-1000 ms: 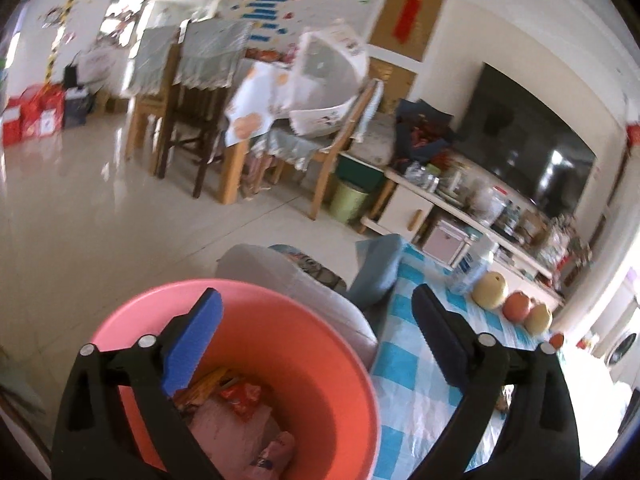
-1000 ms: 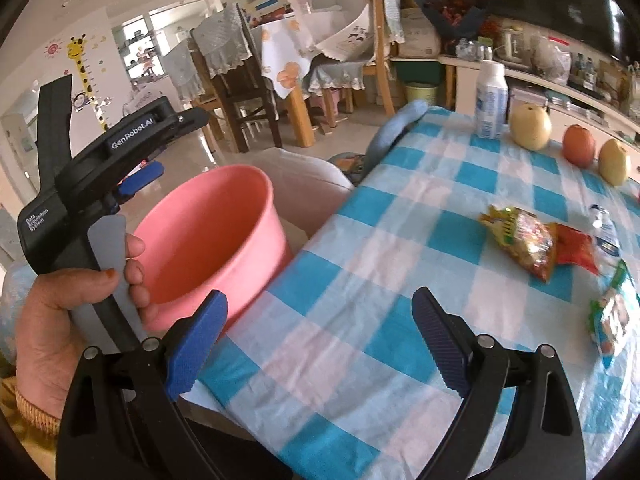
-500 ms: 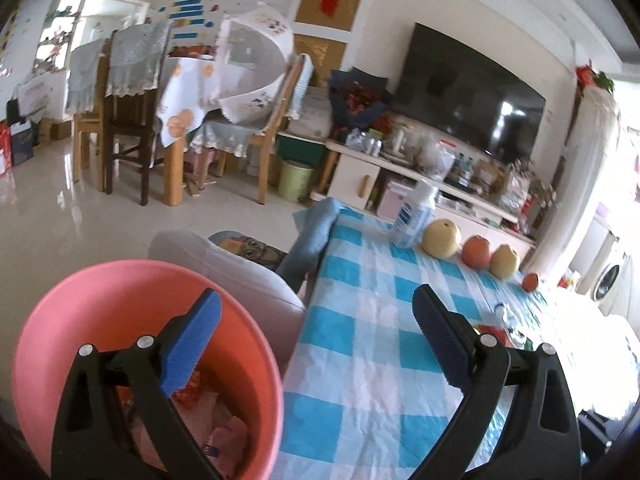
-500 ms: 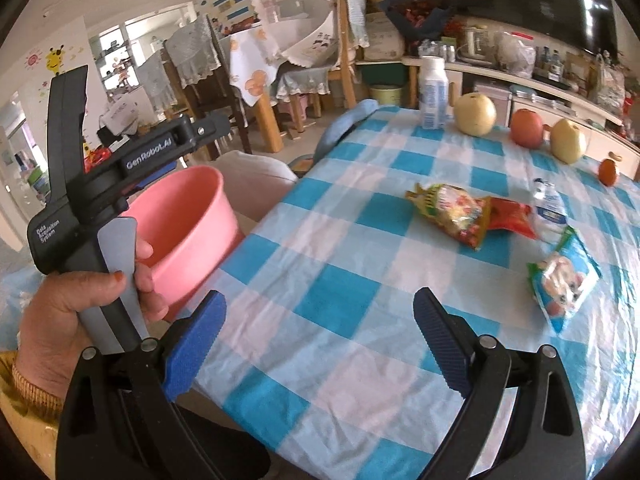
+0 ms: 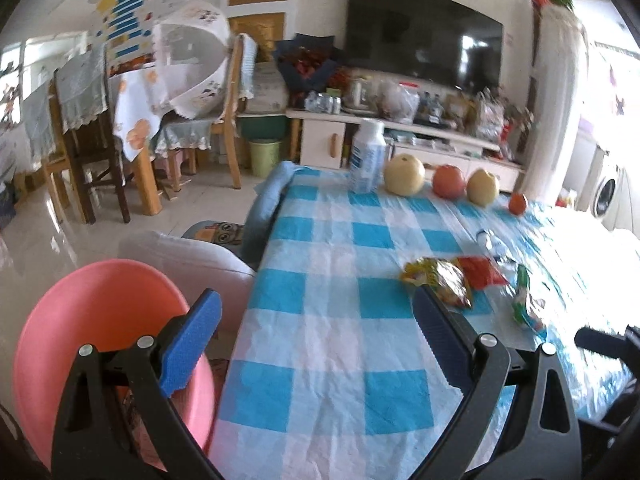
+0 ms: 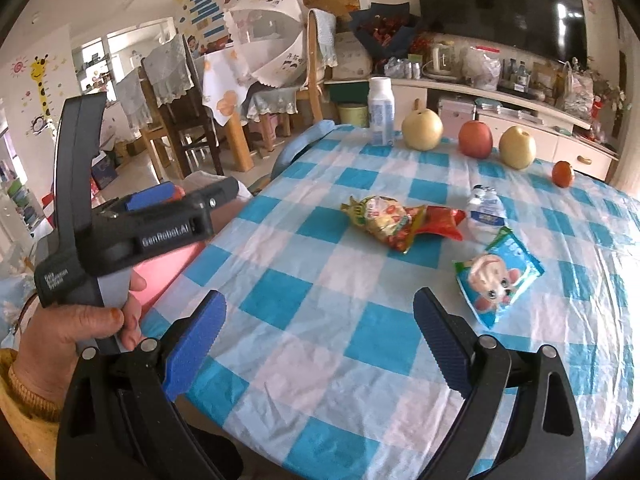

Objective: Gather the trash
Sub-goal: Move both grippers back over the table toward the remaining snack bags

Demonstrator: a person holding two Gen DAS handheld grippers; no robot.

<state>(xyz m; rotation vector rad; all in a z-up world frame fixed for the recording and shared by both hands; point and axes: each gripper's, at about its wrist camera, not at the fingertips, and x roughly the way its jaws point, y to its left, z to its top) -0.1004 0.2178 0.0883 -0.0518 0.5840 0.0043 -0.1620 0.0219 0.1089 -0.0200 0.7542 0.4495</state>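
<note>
A pink bin (image 5: 92, 320) stands on the floor at the table's left edge, with wrappers inside. On the blue-checked tablecloth (image 6: 332, 280) lie a yellow-and-red snack bag (image 6: 384, 222), a red wrapper (image 6: 442, 220), a crushed clear bottle (image 6: 486, 212) and a blue-green packet (image 6: 498, 276). My left gripper (image 5: 316, 344) is open and empty over the table's near-left corner, beside the bin. My right gripper (image 6: 320, 340) is open and empty above the near edge, short of the trash. A hand (image 6: 76, 320) holds the left gripper's body (image 6: 132, 232).
At the table's far side stand a white bottle (image 6: 381, 110), two pears (image 6: 422, 130), an apple (image 6: 475, 139) and a small orange (image 6: 563, 173). A pale cushioned seat (image 5: 184, 256) sits behind the bin. Wooden chairs, a TV cabinet and a green bin fill the room behind.
Both grippers have swung right, away from the bin toward the table. The trash now lies closer and more central in the right wrist view. Both stayed open.
</note>
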